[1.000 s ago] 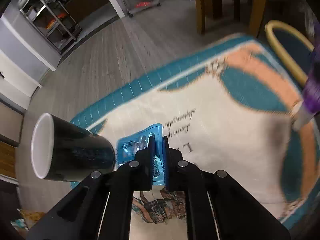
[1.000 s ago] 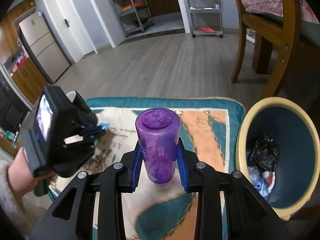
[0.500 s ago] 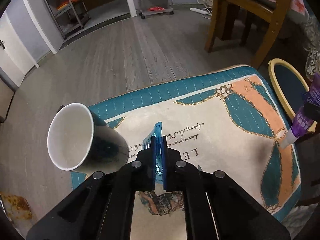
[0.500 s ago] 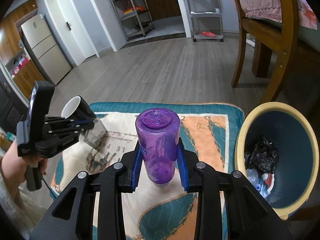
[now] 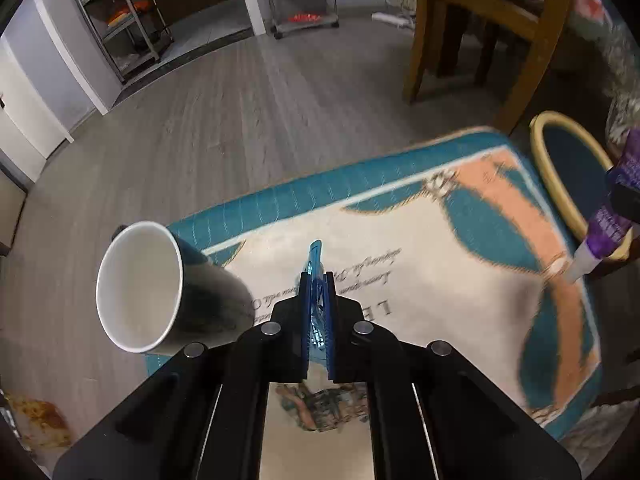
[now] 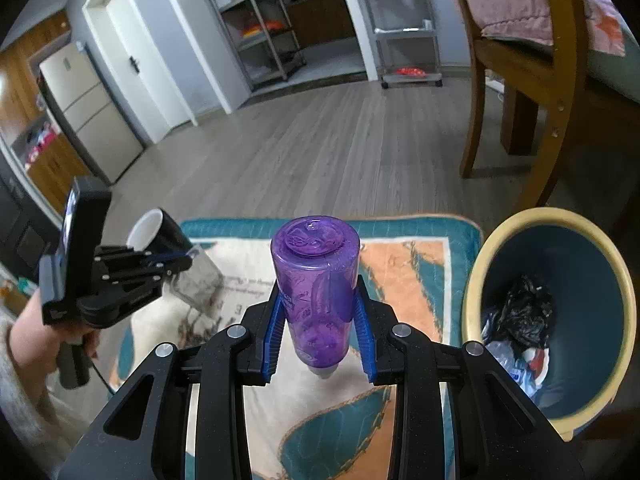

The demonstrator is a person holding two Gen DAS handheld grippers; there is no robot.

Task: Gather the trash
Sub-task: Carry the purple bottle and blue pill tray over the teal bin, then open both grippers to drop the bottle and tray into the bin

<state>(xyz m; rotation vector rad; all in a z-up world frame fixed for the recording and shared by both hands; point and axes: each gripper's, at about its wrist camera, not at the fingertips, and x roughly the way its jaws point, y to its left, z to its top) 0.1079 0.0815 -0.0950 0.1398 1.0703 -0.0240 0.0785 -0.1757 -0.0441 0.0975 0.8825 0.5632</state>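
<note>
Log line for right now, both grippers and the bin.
left gripper: shut on blue wrapper, above rug | right gripper: shut on purple bottle, cap down | bin: right of rug, holds trash | black cup: beside left gripper

Purple bottle (image 6: 316, 280): translucent plastic, inverted, flat base up and pale cap end down, tilted slightly, clamped at mid-body, suspended above the rug.

Wrapper (image 6: 198, 282): clear, crinkled plastic with a blue edge, seen edge-on from the left wrist (image 5: 315, 264), pinched, hanging off the floor.

Bin (image 6: 500, 248): blue inside, yellow rim, upright beside the rug; holds black bag and scraps.
</note>
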